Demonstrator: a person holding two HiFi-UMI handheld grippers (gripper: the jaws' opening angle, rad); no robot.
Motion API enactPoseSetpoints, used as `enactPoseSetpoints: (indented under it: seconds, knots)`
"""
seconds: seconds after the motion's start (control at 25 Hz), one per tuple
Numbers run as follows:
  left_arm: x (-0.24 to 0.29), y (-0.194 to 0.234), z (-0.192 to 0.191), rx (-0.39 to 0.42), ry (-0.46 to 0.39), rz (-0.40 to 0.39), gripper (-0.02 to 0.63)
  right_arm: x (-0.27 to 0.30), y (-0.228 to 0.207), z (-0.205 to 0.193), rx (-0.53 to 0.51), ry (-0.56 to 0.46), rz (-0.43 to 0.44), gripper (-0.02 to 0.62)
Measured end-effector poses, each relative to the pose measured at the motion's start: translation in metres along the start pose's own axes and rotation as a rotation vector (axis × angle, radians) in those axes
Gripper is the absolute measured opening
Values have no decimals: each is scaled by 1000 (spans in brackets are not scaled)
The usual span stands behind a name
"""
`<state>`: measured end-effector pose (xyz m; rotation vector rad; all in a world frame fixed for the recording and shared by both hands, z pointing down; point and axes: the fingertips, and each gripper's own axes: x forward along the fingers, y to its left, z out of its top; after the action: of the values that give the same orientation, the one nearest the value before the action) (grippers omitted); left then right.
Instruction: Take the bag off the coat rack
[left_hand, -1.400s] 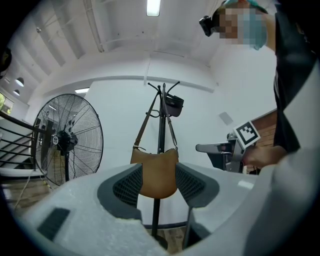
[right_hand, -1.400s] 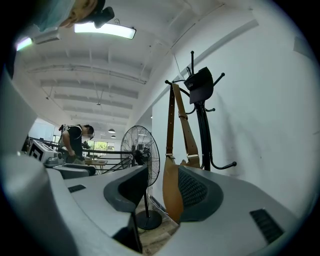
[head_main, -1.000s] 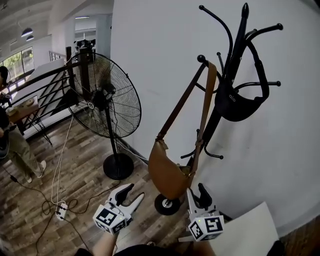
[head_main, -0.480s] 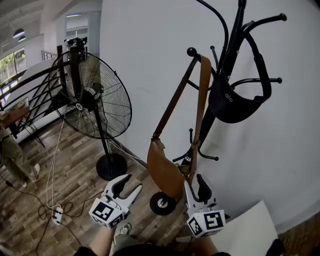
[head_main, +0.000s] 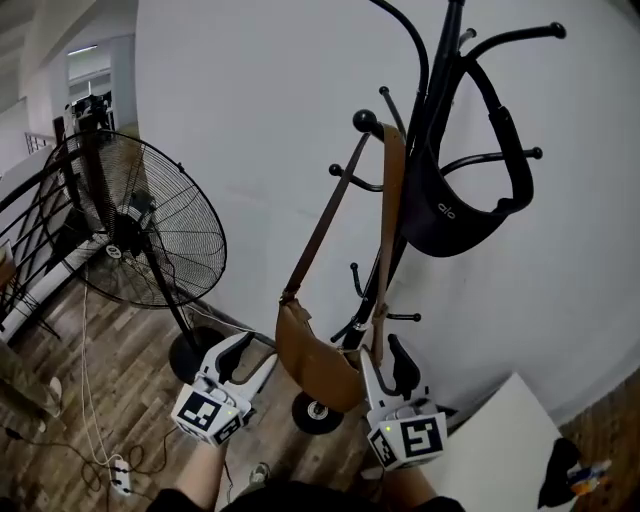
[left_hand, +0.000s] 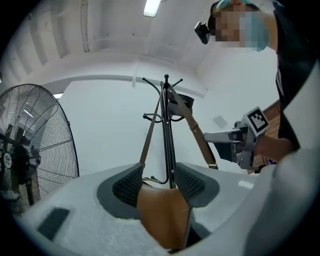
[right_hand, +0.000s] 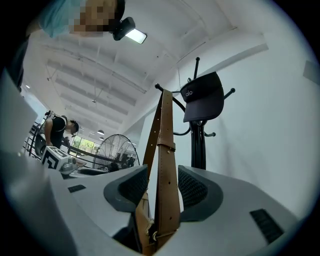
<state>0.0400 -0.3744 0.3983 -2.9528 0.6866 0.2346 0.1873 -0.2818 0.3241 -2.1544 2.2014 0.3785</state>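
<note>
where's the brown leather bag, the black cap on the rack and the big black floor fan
brown leather bag (head_main: 312, 362): head view, middle of its rounded body
black cap (head_main: 452, 212): head view, on its crown by the logo
big black floor fan (head_main: 170, 250): head view, on the wire grille

The bag (head_main: 315, 355) hung from a left-hand hook of the coat rack (head_main: 440, 90), which stood before the wall (head_main: 250, 120). The fan (head_main: 140, 235) stood to the rack's left. The left gripper (head_main: 255, 352) sat at the bag's left and the right gripper (head_main: 385, 355) at its right.
</note>
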Motion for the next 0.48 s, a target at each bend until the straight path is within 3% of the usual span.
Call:
enactPoseSetpoints:
  seconds: [0.48]
  knots:
    - [46, 25, 40, 66, -99, -174, 216, 17, 8, 17, -128, 13, -144, 118]
